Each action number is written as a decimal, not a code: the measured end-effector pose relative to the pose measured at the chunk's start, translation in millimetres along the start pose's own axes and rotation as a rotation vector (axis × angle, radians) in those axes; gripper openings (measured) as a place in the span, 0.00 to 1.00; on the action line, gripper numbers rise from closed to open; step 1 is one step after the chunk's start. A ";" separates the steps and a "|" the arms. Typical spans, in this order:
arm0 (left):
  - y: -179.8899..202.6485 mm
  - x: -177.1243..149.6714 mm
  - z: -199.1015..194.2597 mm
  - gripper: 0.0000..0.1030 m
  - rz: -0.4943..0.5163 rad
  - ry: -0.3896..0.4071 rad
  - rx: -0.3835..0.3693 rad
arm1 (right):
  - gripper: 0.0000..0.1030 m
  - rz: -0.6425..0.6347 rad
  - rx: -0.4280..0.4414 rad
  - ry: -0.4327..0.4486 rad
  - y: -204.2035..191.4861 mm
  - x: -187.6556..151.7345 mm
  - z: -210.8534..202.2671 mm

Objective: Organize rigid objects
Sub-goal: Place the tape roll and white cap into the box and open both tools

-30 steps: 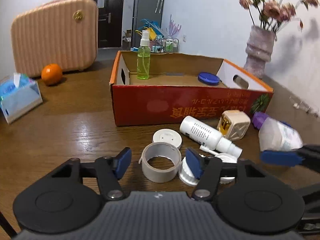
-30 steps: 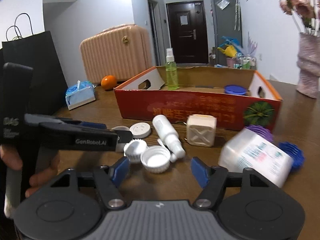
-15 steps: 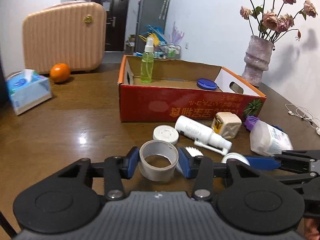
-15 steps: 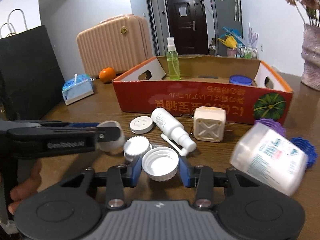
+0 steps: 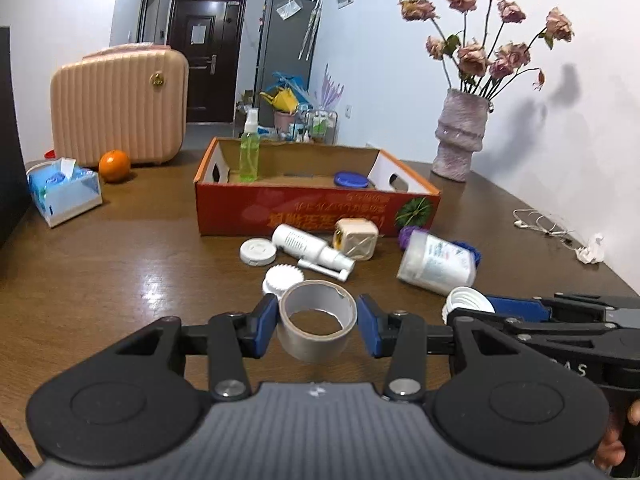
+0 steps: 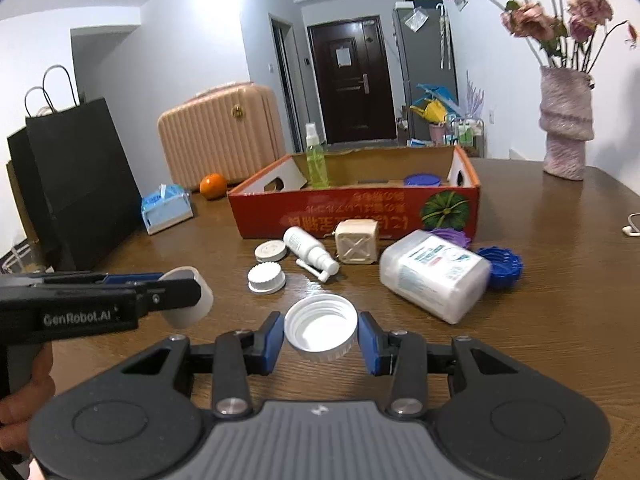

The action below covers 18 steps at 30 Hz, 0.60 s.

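Note:
My left gripper [image 5: 317,325] is shut on a grey tape roll [image 5: 316,326] and holds it above the table. My right gripper [image 6: 320,334] is shut on a white screw lid [image 6: 321,327], also lifted; the lid shows in the left wrist view [image 5: 466,302]. The tape roll shows in the right wrist view [image 6: 188,298]. The red cardboard box [image 5: 316,210] stands ahead with a green spray bottle [image 5: 249,152] and a blue lid [image 5: 351,179] inside. A white spray bottle [image 5: 310,246], a beige cube [image 5: 356,238], white lids [image 5: 258,251] and a clear jar [image 5: 438,266] lie before it.
A tissue box [image 5: 64,190], an orange [image 5: 115,165] and a pink suitcase [image 5: 120,106] are at the back left. A vase of dried flowers [image 5: 460,146] is back right. Earphones [image 5: 544,226] lie right. A black paper bag [image 6: 76,184] stands left. A blue lid [image 6: 502,266] lies beside the jar.
Both grippers closed from open, the left on the tape roll and the right on the white lid, then lifted them off the table and drew back from the box.

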<state>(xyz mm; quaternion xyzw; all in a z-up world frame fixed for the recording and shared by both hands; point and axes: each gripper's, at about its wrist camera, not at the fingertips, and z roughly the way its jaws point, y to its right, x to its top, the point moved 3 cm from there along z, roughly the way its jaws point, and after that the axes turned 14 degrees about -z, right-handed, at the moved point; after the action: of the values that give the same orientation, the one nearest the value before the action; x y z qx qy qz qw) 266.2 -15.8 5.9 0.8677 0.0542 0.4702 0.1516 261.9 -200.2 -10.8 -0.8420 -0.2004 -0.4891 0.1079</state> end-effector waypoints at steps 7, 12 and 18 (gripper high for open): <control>13.5 50.9 25.6 0.43 0.057 0.044 0.002 | 0.38 -0.039 -0.002 0.053 20.3 22.9 -1.4; 11.7 119.6 91.0 0.43 0.068 0.009 0.009 | 0.38 -0.060 0.021 0.085 51.9 76.9 36.9; -14.3 177.8 203.0 0.43 0.096 -0.093 0.129 | 0.38 -0.036 0.094 -0.016 96.4 156.3 147.5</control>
<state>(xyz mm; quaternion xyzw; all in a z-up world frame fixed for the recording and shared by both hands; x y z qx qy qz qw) 534.0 -3.2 39.7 0.8982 0.0354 0.4318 0.0751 488.7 -194.6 52.6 -0.8362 -0.2393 -0.4742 0.1367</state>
